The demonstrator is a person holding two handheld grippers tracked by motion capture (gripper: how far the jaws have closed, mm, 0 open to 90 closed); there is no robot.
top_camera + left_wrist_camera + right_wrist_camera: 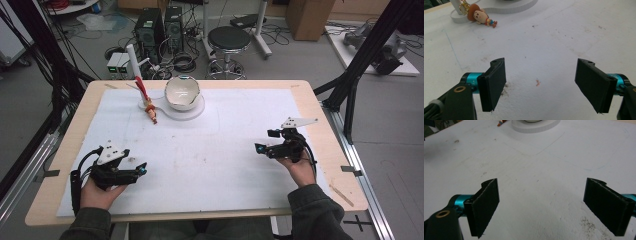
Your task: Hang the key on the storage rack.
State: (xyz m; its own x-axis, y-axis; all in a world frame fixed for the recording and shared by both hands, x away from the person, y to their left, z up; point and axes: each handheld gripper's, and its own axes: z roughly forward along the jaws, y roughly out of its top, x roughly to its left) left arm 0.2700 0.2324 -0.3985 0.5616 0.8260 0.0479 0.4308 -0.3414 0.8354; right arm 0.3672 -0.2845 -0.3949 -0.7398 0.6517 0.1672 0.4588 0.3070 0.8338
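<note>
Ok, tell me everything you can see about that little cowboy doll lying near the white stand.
The doll is a small figure that looks like painted plastic or wood, with a brown hat, a round pale face, and a yellow, red and blue body. A gold ring sits by its hat, and a red strip runs up from it toward the white post. It lies on its side on the white table cover, head against the base of the white stand, feet pointing away. Both pairs of jaws are open and far from it.

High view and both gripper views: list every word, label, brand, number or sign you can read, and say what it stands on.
None can be read. The doll, bowl, white mat and both pairs of tongs bear no legible text. The boxes on the floor are too small and blurred to tell.
</note>
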